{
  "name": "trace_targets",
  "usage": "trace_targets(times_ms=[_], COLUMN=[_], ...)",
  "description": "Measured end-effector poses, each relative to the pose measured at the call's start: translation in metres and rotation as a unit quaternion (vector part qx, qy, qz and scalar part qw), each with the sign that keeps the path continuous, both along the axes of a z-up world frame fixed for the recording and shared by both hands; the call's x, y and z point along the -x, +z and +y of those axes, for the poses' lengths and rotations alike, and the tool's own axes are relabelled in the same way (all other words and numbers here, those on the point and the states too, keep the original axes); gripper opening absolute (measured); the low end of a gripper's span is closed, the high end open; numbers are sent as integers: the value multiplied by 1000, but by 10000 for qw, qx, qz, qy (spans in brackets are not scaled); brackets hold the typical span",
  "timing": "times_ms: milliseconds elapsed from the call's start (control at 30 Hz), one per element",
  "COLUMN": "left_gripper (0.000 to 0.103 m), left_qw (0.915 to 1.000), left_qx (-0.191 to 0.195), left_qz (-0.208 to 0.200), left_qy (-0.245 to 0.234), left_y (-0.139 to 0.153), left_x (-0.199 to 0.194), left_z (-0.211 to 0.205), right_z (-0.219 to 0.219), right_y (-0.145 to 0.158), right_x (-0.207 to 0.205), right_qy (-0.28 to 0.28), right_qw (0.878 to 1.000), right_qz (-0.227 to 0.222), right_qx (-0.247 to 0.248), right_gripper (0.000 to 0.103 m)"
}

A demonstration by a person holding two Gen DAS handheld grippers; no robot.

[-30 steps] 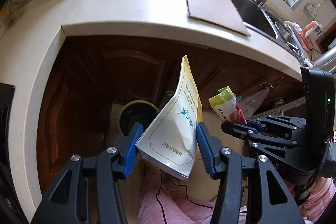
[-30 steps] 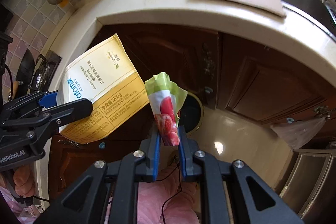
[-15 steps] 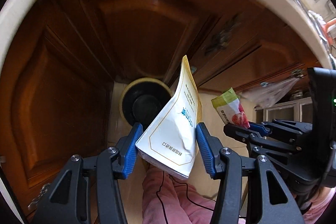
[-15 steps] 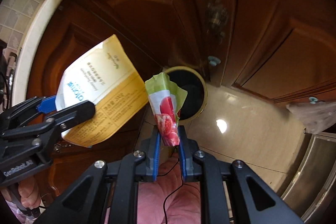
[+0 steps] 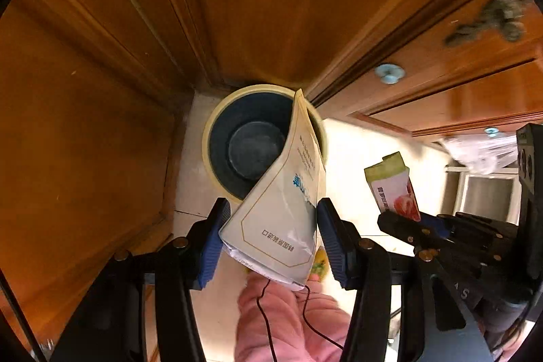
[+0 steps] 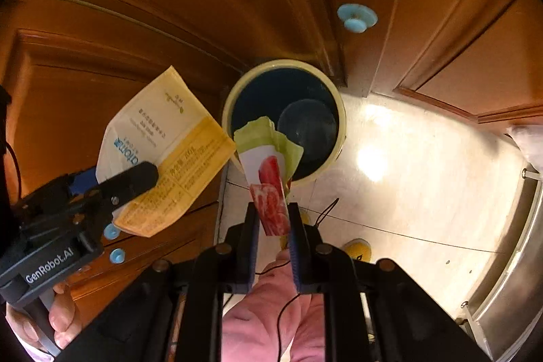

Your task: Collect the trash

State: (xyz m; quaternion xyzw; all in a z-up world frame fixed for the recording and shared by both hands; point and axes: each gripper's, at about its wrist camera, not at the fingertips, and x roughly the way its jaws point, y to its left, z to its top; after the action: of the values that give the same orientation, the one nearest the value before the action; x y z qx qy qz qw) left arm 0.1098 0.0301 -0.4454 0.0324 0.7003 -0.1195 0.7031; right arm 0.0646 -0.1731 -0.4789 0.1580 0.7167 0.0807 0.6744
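My left gripper [image 5: 269, 236] is shut on a white and yellow pouch [image 5: 285, 209], whose top edge hangs over the rim of a round bin [image 5: 217, 114] with a cream rim and a dark, empty inside. The same pouch [image 6: 163, 145] shows at the left of the right wrist view, held by the left gripper [image 6: 112, 182]. My right gripper [image 6: 273, 223] is shut on a green and red snack wrapper [image 6: 268, 165], which hangs above the near rim of the bin [image 6: 234, 94]. In the left wrist view the wrapper [image 5: 393, 182] sits right of the bin.
Brown wooden cabinet doors [image 5: 254, 5] stand close behind and left of the bin. Pale blue knobs [image 6: 356, 17] stick out of the doors. A shiny pale floor [image 6: 407, 175] spreads to the right. The person's pink sleeve [image 5: 288, 321] shows below the grippers. A clear plastic bag [image 5: 475, 148] hangs at far right.
Both grippers have sunk from counter height down in front of the cabinets. The counter and sink have left view and the bin is much closer. Both keep hold of their packets.
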Motion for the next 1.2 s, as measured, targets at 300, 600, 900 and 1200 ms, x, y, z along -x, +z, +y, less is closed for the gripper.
trace_targets(times_ms=[300, 600, 900, 1200], left_gripper=[76, 82, 82, 82], left_qw=[9986, 9992, 9997, 9985], left_qx=[-351, -367, -166, -452], left_qz=[65, -20, -149, -303], left_qy=[-385, -142, 128, 66], left_y=[-52, -54, -28, -38], left_x=[-26, -32, -21, 1], left_z=[5, 35, 55, 54], right_z=[20, 19, 16, 2], right_y=[-41, -29, -14, -45], right_x=[-23, -24, -16, 1], right_qy=[-28, -309, -436, -430], right_qw=[9994, 9990, 9988, 9986], right_qz=[161, 167, 28, 254], right_qx=[308, 278, 228, 155], right_gripper=[34, 45, 45, 45])
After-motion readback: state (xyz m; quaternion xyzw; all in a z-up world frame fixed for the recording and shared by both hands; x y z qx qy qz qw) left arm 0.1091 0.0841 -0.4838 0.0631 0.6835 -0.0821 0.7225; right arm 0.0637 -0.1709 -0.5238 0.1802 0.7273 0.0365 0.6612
